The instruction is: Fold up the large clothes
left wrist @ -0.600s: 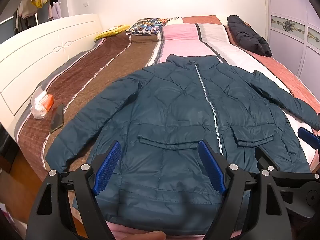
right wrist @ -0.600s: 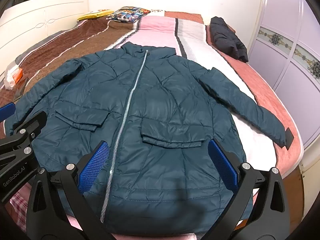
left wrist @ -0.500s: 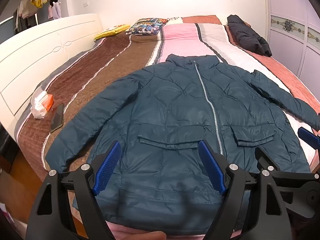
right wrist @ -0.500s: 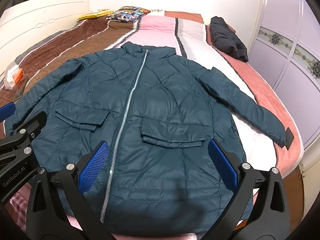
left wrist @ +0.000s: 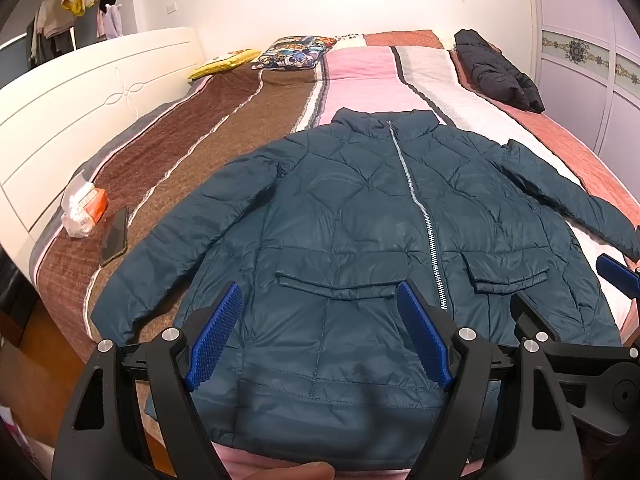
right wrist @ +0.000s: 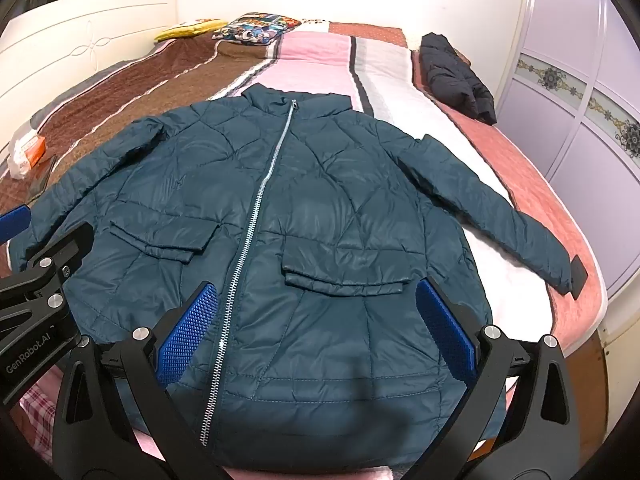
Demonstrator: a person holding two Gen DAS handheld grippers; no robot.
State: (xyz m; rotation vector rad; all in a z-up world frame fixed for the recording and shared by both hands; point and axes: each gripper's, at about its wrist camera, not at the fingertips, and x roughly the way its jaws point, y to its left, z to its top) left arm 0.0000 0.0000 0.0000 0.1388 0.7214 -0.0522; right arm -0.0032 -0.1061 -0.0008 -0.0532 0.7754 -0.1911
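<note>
A dark teal quilted jacket (left wrist: 372, 236) lies flat, front up and zipped, on the striped bed, collar away from me and both sleeves spread out. It also shows in the right wrist view (right wrist: 304, 216). My left gripper (left wrist: 320, 324) is open and empty, hovering over the jacket's lower left part near the hem. My right gripper (right wrist: 316, 320) is open and empty over the lower right part, by the right pocket flap. Each gripper shows at the edge of the other's view.
A folded black jacket (left wrist: 496, 68) lies at the bed's far right. Pillows (left wrist: 296, 52) sit at the far end. A tissue pack (left wrist: 84, 208) and a phone (left wrist: 116, 236) lie at the left edge. A white headboard (left wrist: 72, 96) stands left, wardrobe doors (right wrist: 580, 96) right.
</note>
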